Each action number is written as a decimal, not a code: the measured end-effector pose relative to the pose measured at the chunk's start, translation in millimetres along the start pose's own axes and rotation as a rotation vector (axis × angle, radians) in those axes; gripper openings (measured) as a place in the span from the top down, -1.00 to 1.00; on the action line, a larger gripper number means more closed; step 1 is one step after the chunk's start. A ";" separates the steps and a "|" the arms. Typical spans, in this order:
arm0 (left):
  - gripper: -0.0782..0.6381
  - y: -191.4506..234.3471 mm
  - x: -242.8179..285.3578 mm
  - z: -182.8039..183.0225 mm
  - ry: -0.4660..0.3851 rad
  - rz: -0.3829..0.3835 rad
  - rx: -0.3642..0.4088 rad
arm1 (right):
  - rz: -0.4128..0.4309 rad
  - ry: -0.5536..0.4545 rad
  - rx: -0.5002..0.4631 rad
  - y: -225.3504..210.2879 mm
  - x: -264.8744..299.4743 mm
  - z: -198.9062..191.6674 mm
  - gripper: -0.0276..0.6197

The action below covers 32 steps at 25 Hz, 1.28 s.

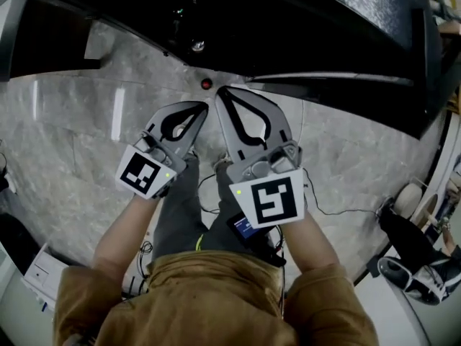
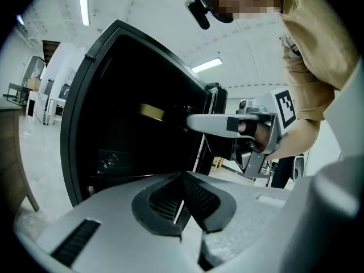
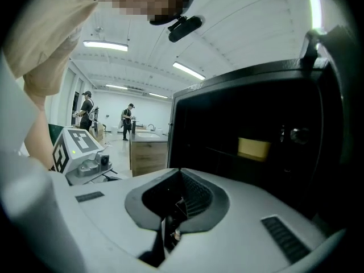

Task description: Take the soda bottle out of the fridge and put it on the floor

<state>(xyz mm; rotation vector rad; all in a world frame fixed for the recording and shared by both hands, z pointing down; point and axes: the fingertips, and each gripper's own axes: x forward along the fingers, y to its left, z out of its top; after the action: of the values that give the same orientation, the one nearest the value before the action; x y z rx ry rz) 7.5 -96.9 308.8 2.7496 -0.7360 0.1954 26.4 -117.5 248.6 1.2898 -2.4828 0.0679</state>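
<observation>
You're in a bright lab-like hall: ceiling strip lights (image 3: pixel 105 46), wooden counter (image 3: pixel 149 152), people (image 3: pixel 128 119) standing beyond, grey marble floor (image 1: pixel 72 135).

Wooden counter (image 3: pixel 149 155), standing person (image 3: pixel 128 120), ceiling light strip (image 3: pixel 105 46)

The floor (image 1: pixel 72 128) is grey marbled tile with pale seams and streaks of lamp glare on the left. The black fridge (image 1: pixel 302 27) stands along its far side. Just in front of it, a small red spot (image 1: pixel 207 83) shows on the tile; what it is cannot be told. A thin black cable (image 1: pixel 338 211) trails across the right part. A white box (image 1: pixel 36 269) lies near left, and a black-and-white shoe (image 1: pixel 407 276) rests near right.
</observation>
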 end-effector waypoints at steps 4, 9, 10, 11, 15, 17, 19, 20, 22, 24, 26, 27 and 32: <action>0.78 -6.5 -4.4 30.1 -0.018 0.016 0.017 | -0.052 -0.030 0.030 -10.4 -21.1 22.6 0.91; 0.78 -7.8 -14.3 64.4 -0.052 0.037 0.031 | -0.142 -0.106 0.099 -22.7 -41.9 50.0 0.91; 0.78 -7.8 -16.9 71.5 -0.061 0.048 0.034 | -0.154 -0.117 0.103 -25.2 -47.2 54.6 0.91; 0.78 -8.2 -19.2 78.7 -0.070 0.061 0.038 | -0.164 -0.128 0.107 -28.0 -52.9 58.7 0.91; 0.78 -16.9 -25.8 103.3 -0.091 0.077 0.096 | -0.197 -0.173 0.112 -38.5 -73.1 72.5 0.91; 0.78 -25.1 -30.2 114.7 -0.090 0.073 0.132 | -0.206 -0.188 0.107 -41.3 -82.9 81.7 0.91; 0.78 -33.1 -35.3 131.5 -0.111 0.075 0.158 | -0.215 -0.210 0.106 -44.4 -94.4 94.1 0.91; 0.78 -36.7 -38.3 141.9 -0.129 0.079 0.168 | -0.220 -0.223 0.111 -45.9 -100.3 101.0 0.91; 0.78 -42.4 -45.6 160.5 -0.155 0.092 0.181 | -0.225 -0.252 0.139 -48.6 -111.4 114.2 0.91; 0.78 -46.2 -54.1 173.6 -0.164 0.107 0.192 | -0.232 -0.282 0.178 -50.0 -122.1 125.9 0.91; 0.78 -49.7 -62.7 184.8 -0.171 0.115 0.203 | -0.247 -0.308 0.205 -51.4 -133.8 135.3 0.91; 0.78 -51.8 -66.7 190.7 -0.175 0.117 0.211 | -0.256 -0.318 0.213 -52.8 -140.0 138.8 0.91; 0.78 -62.1 -86.8 218.2 -0.202 0.139 0.250 | -0.287 -0.337 0.207 -64.5 -165.4 149.3 0.91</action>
<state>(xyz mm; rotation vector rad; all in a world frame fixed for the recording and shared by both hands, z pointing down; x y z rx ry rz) -23.5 -72.3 69.1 2.9865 -1.0211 0.0393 124.4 -54.7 47.9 1.8704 -2.5823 0.0411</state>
